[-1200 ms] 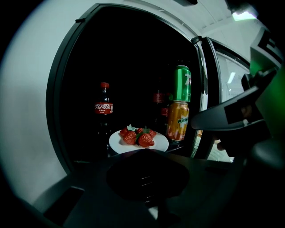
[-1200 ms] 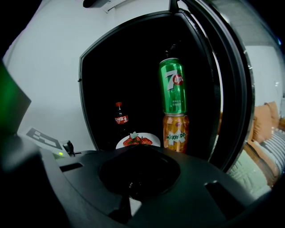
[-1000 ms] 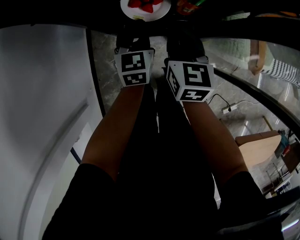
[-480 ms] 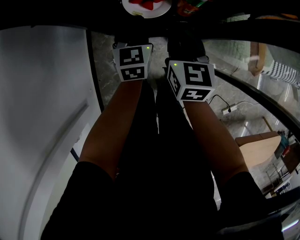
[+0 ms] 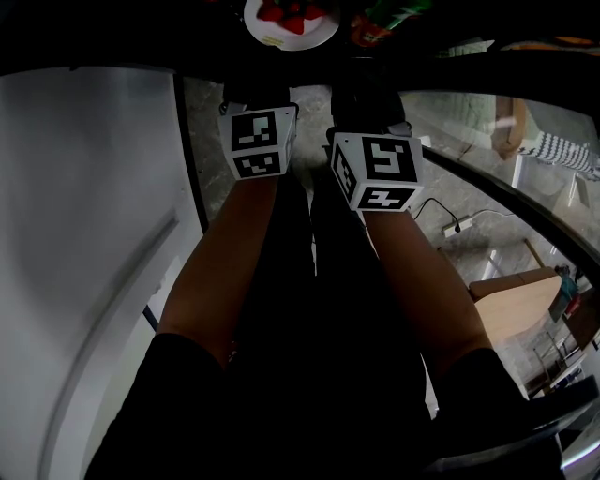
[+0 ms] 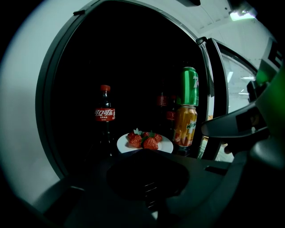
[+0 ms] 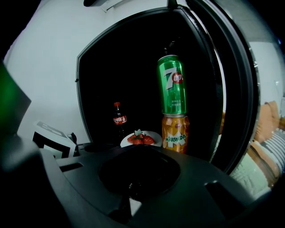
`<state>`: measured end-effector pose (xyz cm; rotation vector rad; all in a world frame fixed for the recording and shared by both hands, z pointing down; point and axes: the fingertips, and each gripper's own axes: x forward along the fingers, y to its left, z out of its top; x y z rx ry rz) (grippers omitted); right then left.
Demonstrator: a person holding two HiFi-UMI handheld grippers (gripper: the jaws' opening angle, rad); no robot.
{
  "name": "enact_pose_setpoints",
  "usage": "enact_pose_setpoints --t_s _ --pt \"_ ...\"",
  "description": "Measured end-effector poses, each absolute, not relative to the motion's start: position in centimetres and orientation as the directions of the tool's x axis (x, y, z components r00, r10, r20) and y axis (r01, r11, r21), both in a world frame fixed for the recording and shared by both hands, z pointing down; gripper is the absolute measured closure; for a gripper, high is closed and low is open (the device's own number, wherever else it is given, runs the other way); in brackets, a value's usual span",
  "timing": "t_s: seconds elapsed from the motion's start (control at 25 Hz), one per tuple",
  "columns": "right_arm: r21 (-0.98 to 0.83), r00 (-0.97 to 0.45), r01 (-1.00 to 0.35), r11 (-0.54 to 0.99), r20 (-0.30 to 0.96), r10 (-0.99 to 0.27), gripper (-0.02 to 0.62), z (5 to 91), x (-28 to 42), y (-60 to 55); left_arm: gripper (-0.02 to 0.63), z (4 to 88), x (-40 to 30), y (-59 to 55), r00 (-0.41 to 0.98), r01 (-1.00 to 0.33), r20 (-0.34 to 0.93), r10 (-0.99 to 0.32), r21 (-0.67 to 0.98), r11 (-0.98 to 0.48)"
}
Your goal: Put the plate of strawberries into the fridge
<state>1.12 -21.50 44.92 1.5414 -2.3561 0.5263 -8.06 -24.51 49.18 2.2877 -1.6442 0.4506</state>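
Note:
A white plate of strawberries point(image 6: 144, 142) stands on a dark shelf inside the open fridge, and I also see the plate point(image 5: 291, 21) at the top edge of the head view and small in the right gripper view point(image 7: 140, 139). Nothing touches it. My left gripper point(image 6: 148, 189) hangs just outside the opening, its jaws a dark closed mass with nothing in them. My right gripper point(image 7: 132, 196) is beside it, further back, jaws together and holding nothing. In the head view only the marker cubes, left point(image 5: 258, 141) and right point(image 5: 377, 171), show clearly.
A cola bottle point(image 6: 104, 118) stands left of the plate. To its right a green can point(image 6: 190, 87) sits on an orange can point(image 6: 185, 126). The glass fridge door point(image 7: 231, 89) swings open at the right. A white panel point(image 5: 84, 234) runs along my left.
Both grippers have stayed almost in place in front of the fridge; the left cube drifted slightly left. The plate has not moved.

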Motion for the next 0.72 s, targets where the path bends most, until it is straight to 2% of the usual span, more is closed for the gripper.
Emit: enact_pose_setpoints --t_s 0.72 --pt "-0.153 -0.389 -0.921 0.358 0.386 -0.836 0.592 42.3 1.4 -22.3 0.603 42.9 -11.0 -23.9 0.304 -0.948 0.334 -0.892 0.016 -0.318"
